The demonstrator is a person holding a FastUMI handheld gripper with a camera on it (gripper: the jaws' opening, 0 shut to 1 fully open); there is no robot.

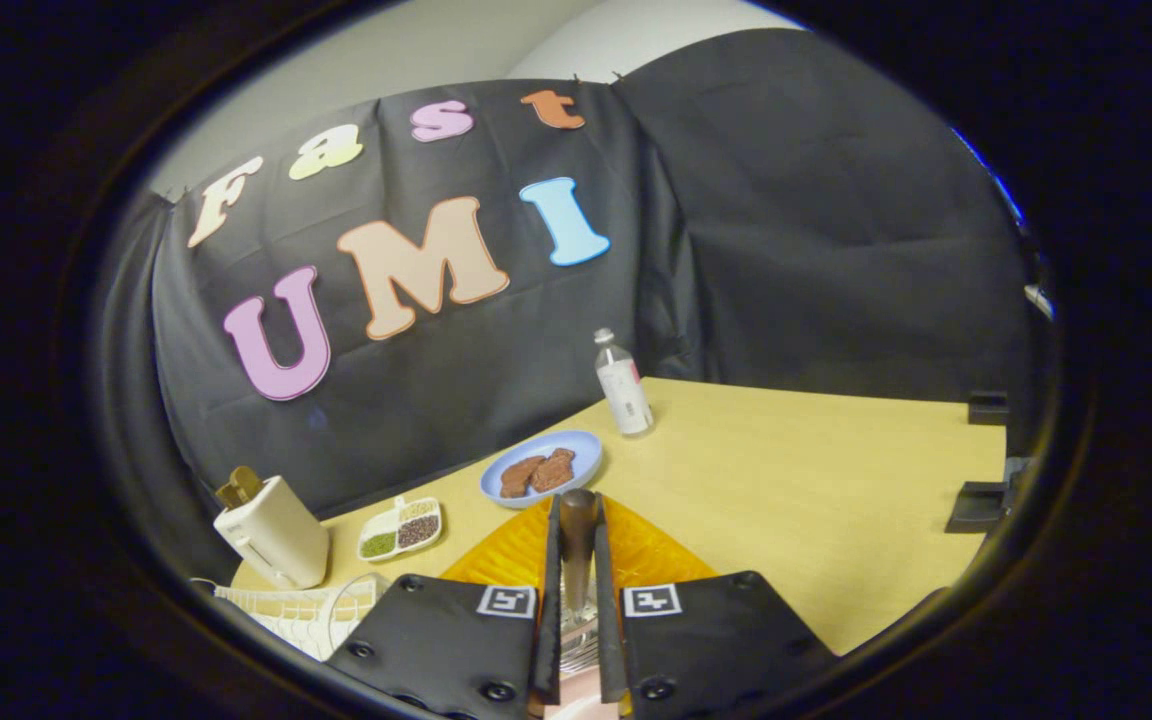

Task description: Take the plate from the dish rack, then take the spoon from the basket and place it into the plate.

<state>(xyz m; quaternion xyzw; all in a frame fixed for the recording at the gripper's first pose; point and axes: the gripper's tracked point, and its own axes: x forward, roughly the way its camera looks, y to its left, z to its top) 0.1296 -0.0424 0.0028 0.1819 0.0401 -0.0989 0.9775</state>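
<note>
My gripper [577, 520] is shut on the spoon [577, 545], whose brown wooden handle stands up between the two fingers while its metal part shows lower down between them. Directly beneath and just ahead of the fingers lies an orange ribbed plate [506, 555] on the light wooden table [816, 500]. The spoon hangs over this plate. A white wire basket [301, 610] sits left of the fingers, beside the plate.
Beyond the orange plate is a blue plate [576, 452] with brown pieces of food. A plastic bottle [623, 383] stands behind it. A white toaster [271, 530] and a small divided dish [400, 528] are at the left. Black blocks [981, 495] sit at the table's right edge.
</note>
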